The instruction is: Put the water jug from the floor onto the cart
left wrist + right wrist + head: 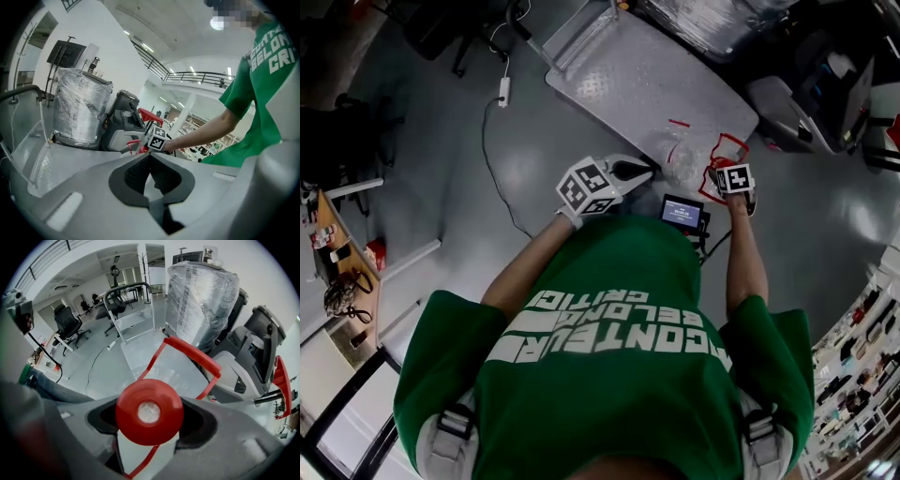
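Right claw (150, 427) clamped on jug (684, 161) neck below red cap (149, 412), at cart (647, 80) edge. Left claw (150, 160) closed tip-to-tip, empty, just beside.

Both forearms (530, 262) reach forward; the grey left hand-held gripper (639, 172) is closed on nothing, the grey right hand-held gripper (724, 161) clamps a clear red-capped water jug (149, 412).

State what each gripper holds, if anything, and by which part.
The right gripper holds the water jug at its top, fingers either side of the red cap. The left gripper is shut, empty.
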{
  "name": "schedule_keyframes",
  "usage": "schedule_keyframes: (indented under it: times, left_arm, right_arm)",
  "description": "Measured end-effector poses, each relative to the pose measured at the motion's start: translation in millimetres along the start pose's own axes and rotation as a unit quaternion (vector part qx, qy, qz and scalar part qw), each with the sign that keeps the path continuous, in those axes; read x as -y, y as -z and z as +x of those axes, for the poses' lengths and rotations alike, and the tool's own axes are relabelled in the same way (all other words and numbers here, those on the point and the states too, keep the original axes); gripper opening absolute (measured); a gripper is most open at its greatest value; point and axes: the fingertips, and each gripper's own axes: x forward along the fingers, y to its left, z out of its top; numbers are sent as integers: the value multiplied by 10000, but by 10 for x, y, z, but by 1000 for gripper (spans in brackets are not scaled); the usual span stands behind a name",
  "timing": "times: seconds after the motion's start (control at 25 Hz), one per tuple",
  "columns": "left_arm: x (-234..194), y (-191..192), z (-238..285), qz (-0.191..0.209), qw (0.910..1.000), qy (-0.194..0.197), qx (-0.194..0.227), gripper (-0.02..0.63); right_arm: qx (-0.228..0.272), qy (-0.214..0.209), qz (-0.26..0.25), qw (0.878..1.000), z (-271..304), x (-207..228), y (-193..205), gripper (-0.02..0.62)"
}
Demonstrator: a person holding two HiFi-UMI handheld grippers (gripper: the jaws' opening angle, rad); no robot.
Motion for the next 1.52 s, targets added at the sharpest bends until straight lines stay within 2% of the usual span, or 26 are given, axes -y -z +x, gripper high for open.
schedule_keyframes:
  times: [0.48,0.64,0.72,0.84,1.08,1.32,1.52]
  left_arm:
    - [-415,-186,119,-403,9979,-513,-27,15]
    - [-527,-196,146,-558,9959,-713,-33,15]
    - [-584,-210,166,-645,9946,-815,-32,15]
    - [-645,-242,197,-754,9930,-912,-23,15]
    - [-755,-323,205,-939,9892,-1126,60,15]
    - [-875,-356,227,-1136,9843,-1348,36,15]
    - [-949,-388,272,-1250,9814,-1455,30,15]
  right_arm:
    - [61,-21,-600,9982,531,279,-822,305]
    - [-93,12,-702,9975,711,364,-939,305]
    - [-301,156,-754,9966,769,471,-950,305]
    - [-198,54,-847,9962,868,486,-1099,305]
    - [-485,283,-960,9938,1041,625,-1157,305]
    - [-351,172,-1056,9936,1252,622,-1306,305]
    - [-135,-209,-1129,9933,1452,481,-1473,305]
